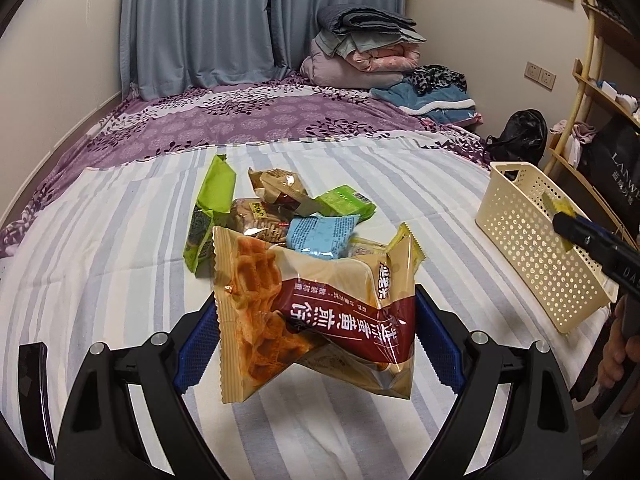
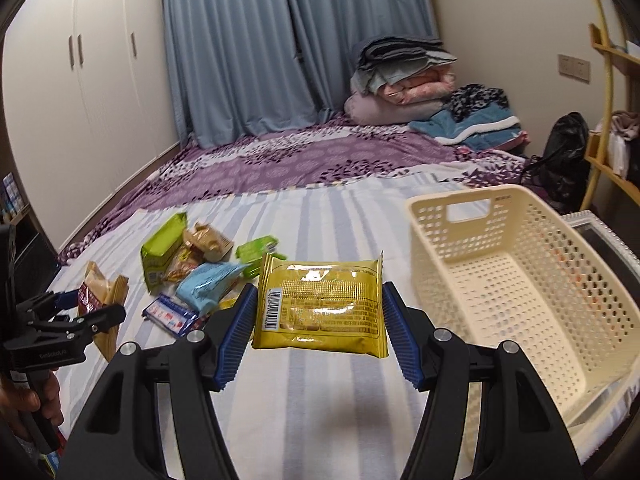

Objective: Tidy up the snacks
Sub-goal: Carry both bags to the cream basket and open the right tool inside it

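Barely started: my left gripper (image 1: 316, 332) clamps a waffle packet (image 1: 312, 316), my right gripper (image 2: 318, 320) a yellow packet (image 2: 320, 304) beside the empty cream basket (image 2: 520, 280), the snack pile (image 2: 200, 272) still on the bed.

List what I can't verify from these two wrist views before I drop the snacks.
- Cream perforated plastic basket: its near corner is cut off by the right wrist frame edge; in the left wrist view only the outer wall shows.
- Flat blue-and-white packet: partly hidden by the right gripper finger.
- Yellow foil packet: print too blurred to read.
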